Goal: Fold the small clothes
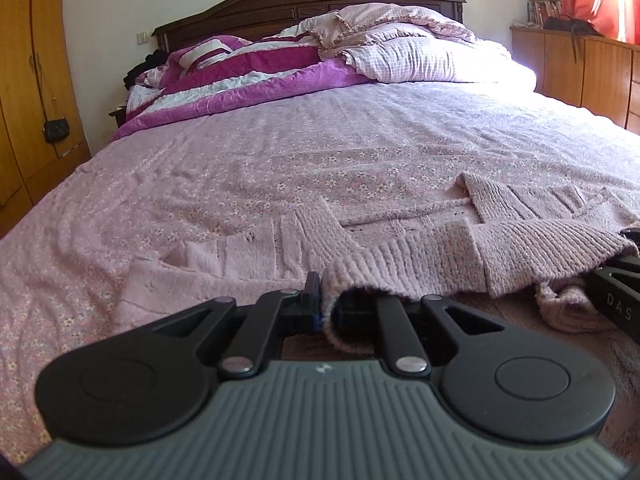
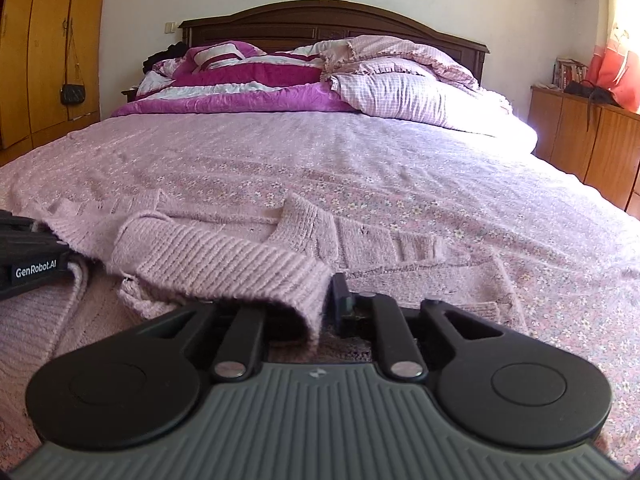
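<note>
A pink knitted sweater [image 1: 420, 256] lies on the bed's near part, and it also shows in the right wrist view [image 2: 224, 256]. My left gripper [image 1: 328, 308] is shut on its ribbed hem, which drapes over the right finger. My right gripper [image 2: 324, 304] is shut on the same ribbed hem further right; the cloth hides its left finger. The hem is lifted a little off the bed between the two grippers. The sweater's sleeves spread flat to both sides. The right gripper's body shows at the left wrist view's right edge [image 1: 616, 300]; the left gripper's body shows at the right wrist view's left edge [image 2: 28, 256].
The bed has a pink flowered sheet [image 1: 280, 152]. Rumpled purple and checked quilts [image 1: 320, 60] lie by the dark headboard [image 1: 304, 4]. A wooden wardrobe [image 1: 28, 80] with a hanging black purse stands left. A wooden cabinet [image 1: 580, 68] stands right.
</note>
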Demonstrator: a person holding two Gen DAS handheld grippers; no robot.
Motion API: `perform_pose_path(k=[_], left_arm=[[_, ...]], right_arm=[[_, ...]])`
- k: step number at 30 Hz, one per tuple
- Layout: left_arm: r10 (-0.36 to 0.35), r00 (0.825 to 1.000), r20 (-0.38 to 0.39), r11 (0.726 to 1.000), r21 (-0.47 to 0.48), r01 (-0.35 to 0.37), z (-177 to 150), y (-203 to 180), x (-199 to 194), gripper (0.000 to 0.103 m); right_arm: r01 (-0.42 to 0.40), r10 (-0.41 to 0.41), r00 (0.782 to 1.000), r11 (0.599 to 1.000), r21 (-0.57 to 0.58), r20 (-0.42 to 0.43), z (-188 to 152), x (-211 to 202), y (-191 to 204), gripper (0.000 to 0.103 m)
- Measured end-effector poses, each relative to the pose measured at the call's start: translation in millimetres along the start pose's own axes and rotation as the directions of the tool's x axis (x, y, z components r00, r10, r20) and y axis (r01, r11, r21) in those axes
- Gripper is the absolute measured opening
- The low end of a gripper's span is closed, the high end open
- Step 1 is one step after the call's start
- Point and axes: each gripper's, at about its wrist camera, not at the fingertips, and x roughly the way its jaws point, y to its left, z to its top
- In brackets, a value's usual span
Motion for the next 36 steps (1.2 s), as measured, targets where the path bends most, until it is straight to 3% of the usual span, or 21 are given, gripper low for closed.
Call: perform_pose_path(k=[3, 5, 7, 9, 11, 22, 36], left_arm=[[0.004, 1.0, -0.011, 1.0, 0.003, -0.004, 4, 1, -4, 0.022], [0.017, 1.0, -0.019, 1.0, 0.007, -0.017, 6, 3, -9, 0.039], [0.015, 1.0, -0.022, 1.0, 0.007, -0.015, 8, 6, -17, 0.049], [0.004, 1.0, -0.022, 1.0, 0.002, -0.004, 9, 10, -28, 0.054], [-0.009, 1.0, -0.022, 1.0, -0.01, 0.009, 8, 13, -40, 0.06], [-0.052, 0.998, -0.036, 0.999, -0.006, 0.052, -9, 9, -96, 0.061], [-0.066, 0.997, -0.037, 0.998, -0.018, 0.065, -33, 12, -146, 0.061]], right_arm=[[-0.003, 0.003, 1.0, 1.0, 0.003, -0.001, 0, 1, -1, 0.019], [-0.016, 0.016, 1.0, 1.0, 0.008, -0.002, 2, -3, -2, 0.022], [-0.031, 0.031, 0.999, 1.0, 0.006, 0.009, 5, -10, -4, 0.035], [-0.029, 0.029, 0.999, 1.0, 0.006, 0.032, 4, -24, -7, 0.055], [-0.029, 0.029, 0.998, 1.0, 0.002, 0.046, 3, -38, -11, 0.059], [-0.048, 0.047, 0.997, 0.999, 0.02, 0.067, -14, -116, -21, 0.061], [-0.08, 0.08, 0.995, 0.997, -0.002, 0.054, -24, -179, -1, 0.061]])
